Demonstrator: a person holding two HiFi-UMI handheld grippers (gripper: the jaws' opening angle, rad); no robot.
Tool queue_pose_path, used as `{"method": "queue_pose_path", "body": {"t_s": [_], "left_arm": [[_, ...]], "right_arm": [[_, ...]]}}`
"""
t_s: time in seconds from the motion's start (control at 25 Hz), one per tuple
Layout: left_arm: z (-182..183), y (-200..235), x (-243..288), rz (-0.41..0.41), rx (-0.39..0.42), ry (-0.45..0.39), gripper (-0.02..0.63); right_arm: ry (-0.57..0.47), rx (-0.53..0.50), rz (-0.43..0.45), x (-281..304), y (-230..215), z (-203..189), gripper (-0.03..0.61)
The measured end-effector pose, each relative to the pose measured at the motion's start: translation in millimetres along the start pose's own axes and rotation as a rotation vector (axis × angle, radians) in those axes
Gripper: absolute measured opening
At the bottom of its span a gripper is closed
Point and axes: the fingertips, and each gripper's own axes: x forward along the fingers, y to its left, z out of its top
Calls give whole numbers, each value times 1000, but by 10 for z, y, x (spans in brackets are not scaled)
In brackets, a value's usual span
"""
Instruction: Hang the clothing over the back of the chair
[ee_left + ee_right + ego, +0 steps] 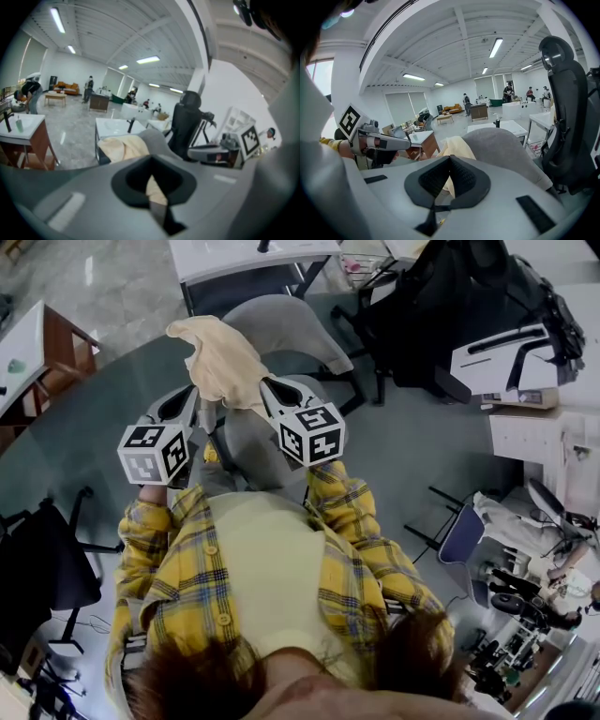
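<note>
The cream clothing hangs bunched between my two grippers, above the grey chair. My left gripper is shut on its lower left edge, and my right gripper is shut on its right edge. In the left gripper view, cream cloth runs back into the closed jaws of the left gripper, with the grey chair back just behind it. In the right gripper view, the clothing is pinched in the right gripper, beside the chair back.
A black office chair stands at the right, next to a white desk. Another white desk lies behind the grey chair. A wooden desk is at the left, a black chair at the lower left and a blue chair at the lower right.
</note>
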Motion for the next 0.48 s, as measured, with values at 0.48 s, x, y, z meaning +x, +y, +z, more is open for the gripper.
{"method": "queue_pose_path", "body": {"t_s": [0.48], "left_arm": [[-14,-27,51,4,1,9,6]], "right_arm": [[-14,28,0,-57,-56,28,14]]}}
